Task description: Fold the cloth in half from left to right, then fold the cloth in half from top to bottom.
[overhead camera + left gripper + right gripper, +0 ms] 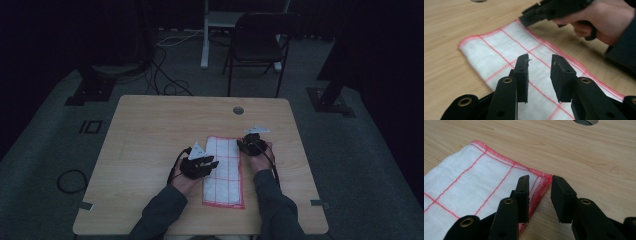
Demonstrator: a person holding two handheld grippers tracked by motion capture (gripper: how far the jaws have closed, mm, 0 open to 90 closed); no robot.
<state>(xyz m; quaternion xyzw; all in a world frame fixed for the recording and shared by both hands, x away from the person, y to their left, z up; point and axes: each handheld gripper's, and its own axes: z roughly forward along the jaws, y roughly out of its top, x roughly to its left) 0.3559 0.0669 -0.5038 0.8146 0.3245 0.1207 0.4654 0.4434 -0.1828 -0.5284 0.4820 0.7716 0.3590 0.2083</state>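
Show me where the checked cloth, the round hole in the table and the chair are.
checked cloth [223,172]: high view, middle of its white, red-lined surface.
round hole [238,110]: high view, its centre, near the table's far edge.
chair [258,48]: high view, its dark seat.

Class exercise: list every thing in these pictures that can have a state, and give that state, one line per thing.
Cloth: folded into a long strip, lying flat on the table, not gripped.
Left tongs: open, above the cloth's middle, nothing between the jaws.
Right tongs: open, at the cloth's far corner, hem between the jaws but not pinched.
Table: bare wood around the cloth.
Chair: upright, unoccupied, beyond the table.
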